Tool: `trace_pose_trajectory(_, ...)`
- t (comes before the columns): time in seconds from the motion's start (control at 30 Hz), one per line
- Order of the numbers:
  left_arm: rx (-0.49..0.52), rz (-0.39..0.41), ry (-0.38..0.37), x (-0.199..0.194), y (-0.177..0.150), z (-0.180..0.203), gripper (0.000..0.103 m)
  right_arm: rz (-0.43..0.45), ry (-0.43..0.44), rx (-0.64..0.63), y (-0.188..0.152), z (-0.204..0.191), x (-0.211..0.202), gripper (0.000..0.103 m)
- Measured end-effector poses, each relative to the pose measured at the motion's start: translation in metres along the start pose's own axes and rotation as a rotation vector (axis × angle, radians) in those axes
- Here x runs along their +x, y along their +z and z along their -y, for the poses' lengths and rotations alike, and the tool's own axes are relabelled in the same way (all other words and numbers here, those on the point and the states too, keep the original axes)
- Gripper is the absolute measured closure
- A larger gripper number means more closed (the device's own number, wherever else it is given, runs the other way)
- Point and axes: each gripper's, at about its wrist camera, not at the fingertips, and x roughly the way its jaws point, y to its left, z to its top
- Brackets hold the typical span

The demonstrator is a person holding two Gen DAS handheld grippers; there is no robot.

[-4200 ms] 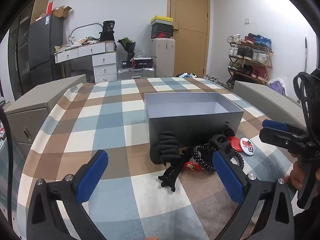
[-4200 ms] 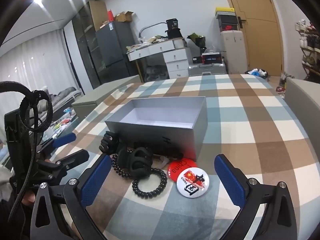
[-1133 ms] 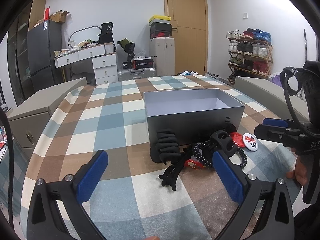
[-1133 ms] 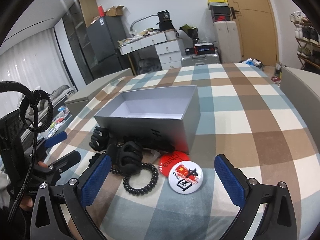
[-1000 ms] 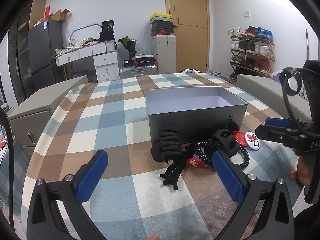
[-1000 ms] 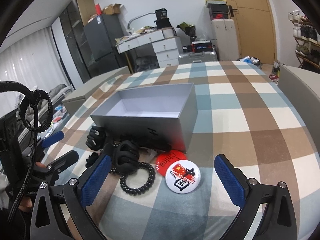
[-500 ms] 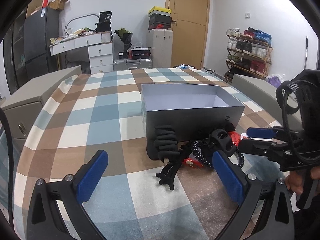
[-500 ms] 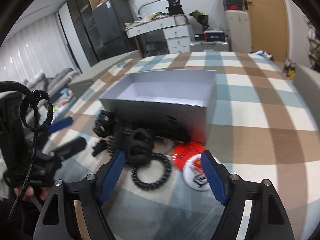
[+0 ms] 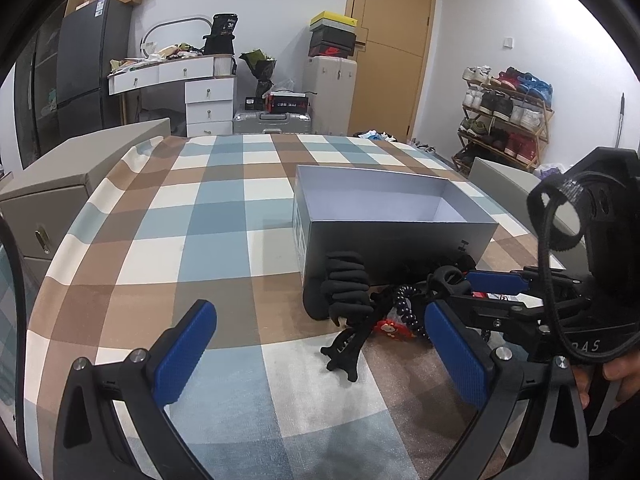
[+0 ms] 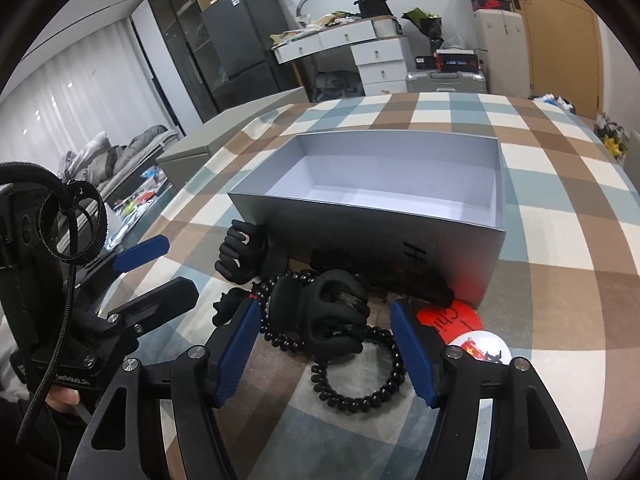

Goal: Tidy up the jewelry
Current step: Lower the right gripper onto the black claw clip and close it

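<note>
Checked tablecloth (image 10: 560, 208) carries the open grey box (image 10: 400, 232), empty, awaiting jewelry heaped against its near wall. My left gripper (image 9: 320, 356) hangs wide open, clear. My right gripper (image 10: 324, 340) is closing around the black claw clip (image 10: 324, 312), pads not yet pressing; its long axis runs roughly across them.

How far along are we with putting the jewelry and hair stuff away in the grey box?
Nothing looks done: the grey box shows only bare floor. In hand: the right gripper is closing around a black claw clip, pads not yet touching it. Left: that clip, the second claw clip, the coil hair tie, the beaded bracelet and two badges. The left gripper is open, holding nothing.
</note>
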Motion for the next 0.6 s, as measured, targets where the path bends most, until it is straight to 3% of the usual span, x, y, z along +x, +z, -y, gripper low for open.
trace_pose_trajectory(0.1, 0.011, 0.002, 0.002, -0.001, 0.000, 0.001, 0.001, -0.006, 0.010, -0.011, 0.000, -0.002, 0.002, 0.052)
trace_pose_trajectory(0.4, 0.026, -0.005, 0.008, 0.001, 0.000, 0.003, 0.001, 0.074, 0.049, -0.006, -0.005, 0.001, -0.015, 0.054)
trace_pose_trajectory(0.6, 0.030, -0.065, -0.009, 0.012, 0.005, 0.005, 0.001, 0.120, 0.082, 0.038, -0.010, 0.014, -0.034, 0.053)
